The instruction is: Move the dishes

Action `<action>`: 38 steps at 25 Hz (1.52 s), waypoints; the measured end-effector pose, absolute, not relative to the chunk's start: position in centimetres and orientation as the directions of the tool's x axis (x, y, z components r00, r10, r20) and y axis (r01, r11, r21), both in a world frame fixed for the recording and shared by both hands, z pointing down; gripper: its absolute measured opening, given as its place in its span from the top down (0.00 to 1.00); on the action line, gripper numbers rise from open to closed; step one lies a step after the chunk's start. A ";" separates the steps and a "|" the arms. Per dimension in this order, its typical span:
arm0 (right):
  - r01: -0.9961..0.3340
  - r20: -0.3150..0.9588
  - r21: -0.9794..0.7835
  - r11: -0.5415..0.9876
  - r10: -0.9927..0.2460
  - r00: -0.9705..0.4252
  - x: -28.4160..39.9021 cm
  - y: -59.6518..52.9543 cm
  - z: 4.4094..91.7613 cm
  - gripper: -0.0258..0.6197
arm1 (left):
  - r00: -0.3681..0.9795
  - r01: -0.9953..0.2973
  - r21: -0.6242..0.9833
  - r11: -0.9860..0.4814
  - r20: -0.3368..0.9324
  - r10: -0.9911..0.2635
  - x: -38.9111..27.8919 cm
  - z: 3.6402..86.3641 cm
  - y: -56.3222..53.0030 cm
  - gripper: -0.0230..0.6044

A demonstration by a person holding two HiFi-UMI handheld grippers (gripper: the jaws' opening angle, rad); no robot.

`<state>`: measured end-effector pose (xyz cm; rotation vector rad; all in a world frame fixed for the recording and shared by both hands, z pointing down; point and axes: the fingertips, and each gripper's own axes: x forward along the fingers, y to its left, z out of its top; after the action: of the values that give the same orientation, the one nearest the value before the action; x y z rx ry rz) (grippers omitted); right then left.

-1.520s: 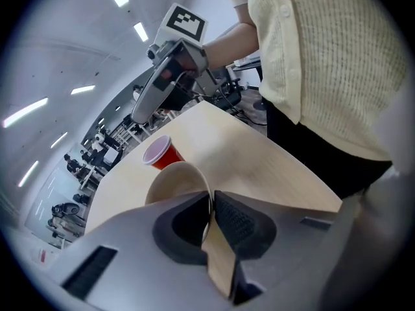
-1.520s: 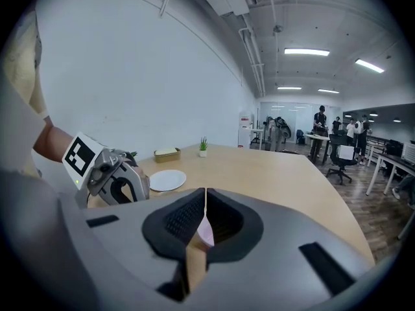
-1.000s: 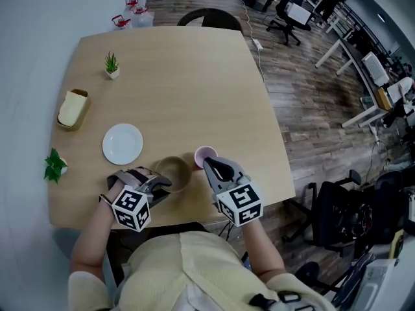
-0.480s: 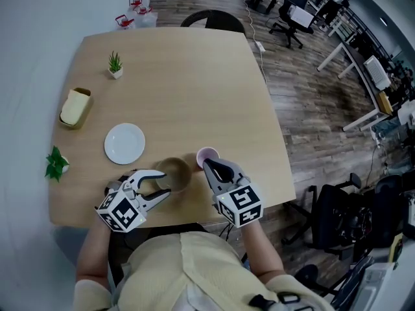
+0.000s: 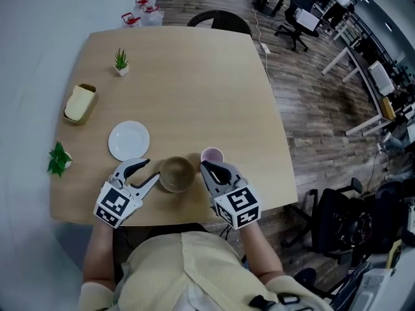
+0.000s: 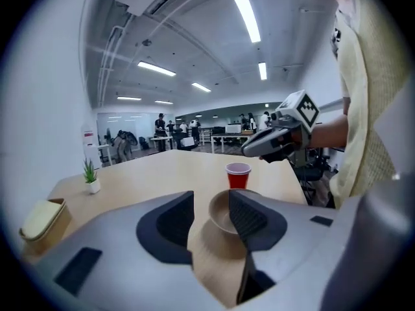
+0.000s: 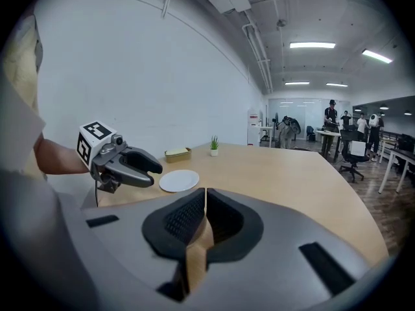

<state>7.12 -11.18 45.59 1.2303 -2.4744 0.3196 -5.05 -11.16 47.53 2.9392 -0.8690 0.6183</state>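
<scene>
At the lower left of the frame, your left gripper (image 5: 149, 169) has just spread its jaws and let go of the brown bowl (image 5: 177, 173), so this dish seems placed.

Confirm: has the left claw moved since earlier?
Yes: left claw drew back off the bowl toward the white plate; its jaws have just been opening, empty.

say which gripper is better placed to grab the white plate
Left. The left gripper, jaws just opened and empty, is nearest the plate; the right gripper is shut, beyond the bowl.
</scene>
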 end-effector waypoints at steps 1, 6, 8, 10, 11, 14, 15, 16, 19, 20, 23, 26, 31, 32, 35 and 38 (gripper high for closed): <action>-0.798 0.412 -0.043 0.601 -0.717 -0.562 6.9 -11.1 45.6 0.92 | 0.750 -0.551 -0.091 -0.830 0.382 -0.540 -5.4 47.4 -11.6 0.69; -0.788 0.419 -0.052 0.614 -0.702 -0.575 6.2 -10.7 46.0 0.92 | 0.668 -0.654 -0.061 -0.754 0.421 -0.614 -7.5 48.1 -13.3 0.69; -0.785 0.425 -0.055 0.617 -0.697 -0.578 6.0 -10.6 46.2 0.92 | 0.632 -0.684 -0.059 -0.728 0.452 -0.630 -8.4 48.6 -14.0 0.69; -0.781 0.431 -0.055 0.622 -0.691 -0.581 5.7 -10.5 46.4 0.92 | 0.596 -0.706 -0.053 -0.706 0.495 -0.633 -9.2 49.3 -14.5 0.68; -0.779 0.432 -0.054 0.625 -0.689 -0.582 5.6 -10.4 46.4 0.92 | 0.580 -0.715 -0.049 -0.698 0.517 -0.630 -9.5 49.7 -14.7 0.68; -0.774 0.436 -0.052 0.631 -0.683 -0.586 5.3 -10.4 46.6 0.92 | 0.533 -0.739 -0.045 -0.673 0.572 -0.624 -10.3 50.6 -15.3 0.69; -0.773 0.438 -0.052 0.633 -0.681 -0.587 5.2 -10.3 46.6 0.92 | 0.514 -0.744 -0.055 -0.666 0.590 -0.623 -10.5 50.9 -15.5 0.69; -0.771 0.441 -0.052 0.635 -0.678 -0.588 5.1 -10.2 46.7 0.92 | 0.491 -0.748 -0.073 -0.660 0.609 -0.623 -10.8 51.2 -15.7 0.69; -0.767 0.451 -0.050 0.640 -0.670 -0.589 4.8 -10.0 47.0 0.92 | 0.412 -0.751 -0.139 -0.645 0.665 -0.623 -11.7 52.4 -16.2 0.69; -0.766 0.454 -0.050 0.641 -0.668 -0.589 4.8 -9.9 47.1 0.92 | 0.391 -0.754 -0.151 -0.639 0.678 -0.622 -12.1 52.8 -16.4 0.69; -0.764 0.461 -0.054 0.643 -0.663 -0.590 4.7 -9.7 47.3 0.92 | 0.357 -0.770 -0.156 -0.619 0.698 -0.621 -12.8 53.7 -16.7 0.69; -0.763 0.467 -0.057 0.644 -0.659 -0.590 4.7 -9.7 47.5 0.92 | 0.326 -0.752 -0.189 -0.631 0.725 -0.606 -13.1 54.8 -16.8 0.68; -0.762 0.478 -0.059 0.644 -0.652 -0.588 4.7 -9.6 48.0 0.92 | 0.326 -0.681 -0.194 -0.707 0.783 -0.529 -12.3 56.9 -16.5 0.68; -0.762 0.480 -0.060 0.645 -0.651 -0.588 4.7 -9.6 48.1 0.92 | 0.325 -0.667 -0.195 -0.719 0.793 -0.516 -12.2 57.3 -16.4 0.68; -0.760 0.484 -0.062 0.648 -0.646 -0.590 4.6 -9.6 48.2 0.92 | 0.315 -0.638 -0.203 -0.743 0.811 -0.493 -12.0 58.0 -16.5 0.68; -0.757 0.488 -0.062 0.650 -0.642 -0.591 4.6 -9.6 48.2 0.92 | 0.317 -0.628 -0.190 -0.755 0.823 -0.471 -11.8 58.3 -16.8 0.68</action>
<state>4.61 -9.61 48.23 1.0990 -2.4435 0.3673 -11.79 -16.77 58.29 2.4112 -1.0169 1.4184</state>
